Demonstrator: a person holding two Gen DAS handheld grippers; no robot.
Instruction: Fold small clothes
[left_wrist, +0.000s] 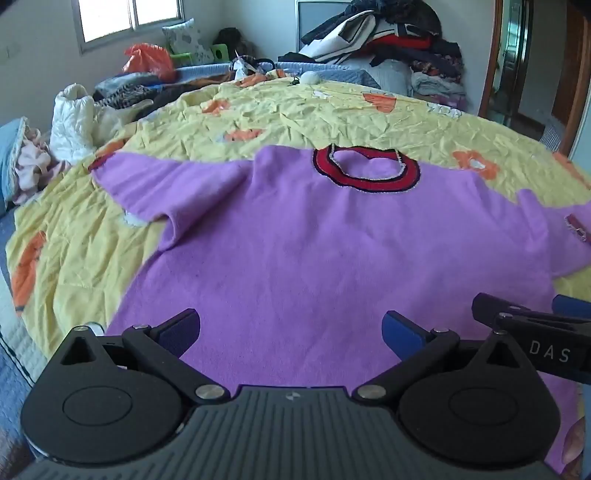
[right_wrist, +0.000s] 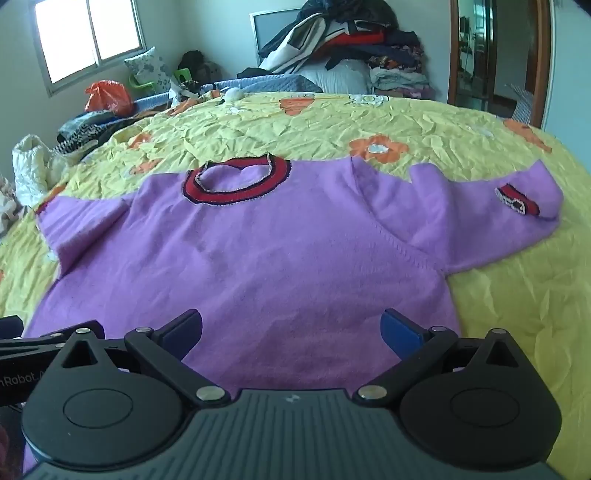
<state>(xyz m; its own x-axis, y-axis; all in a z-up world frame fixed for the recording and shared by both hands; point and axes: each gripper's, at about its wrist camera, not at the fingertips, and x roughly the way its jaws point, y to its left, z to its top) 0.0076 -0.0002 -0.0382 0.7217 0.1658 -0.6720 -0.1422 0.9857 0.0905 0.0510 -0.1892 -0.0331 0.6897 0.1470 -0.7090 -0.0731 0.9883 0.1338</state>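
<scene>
A: Nearest first. Grippers, qty?

B: 2. Left gripper (left_wrist: 291, 325): fingers spread wide, nothing between, low over the hem end of the sweater. Right gripper (right_wrist: 291, 326): same, spread wide, nothing held, just beside the left one at the hem.

A: Task item?

B: 1 purple sweater (right_wrist: 251, 258), flat on the bedspread, hem toward the grippers, neck away. Red collar (right_wrist: 236, 181) w/ dark edging, qty 1. Sleeves: 2, both out to the sides; the right one has its cuff (right_wrist: 517, 201) doubled back onto the sleeve, red trim showing.

A: Under it?

B: 1 yellow bedspread (right_wrist: 498, 314), orange flowers, creased all over.

A: Further back?

B: 1 white quilted item (left_wrist: 72, 118) at the left edge of the bed. 1 orange plastic bag (left_wrist: 147, 61), contents can't tell. 1 patterned cushion (right_wrist: 147, 68) under the window (right_wrist: 86, 37). 1 big heap of mixed clothes (right_wrist: 347, 44) at the far end, count can't tell. Doorway (right_wrist: 495, 55) far right.
</scene>
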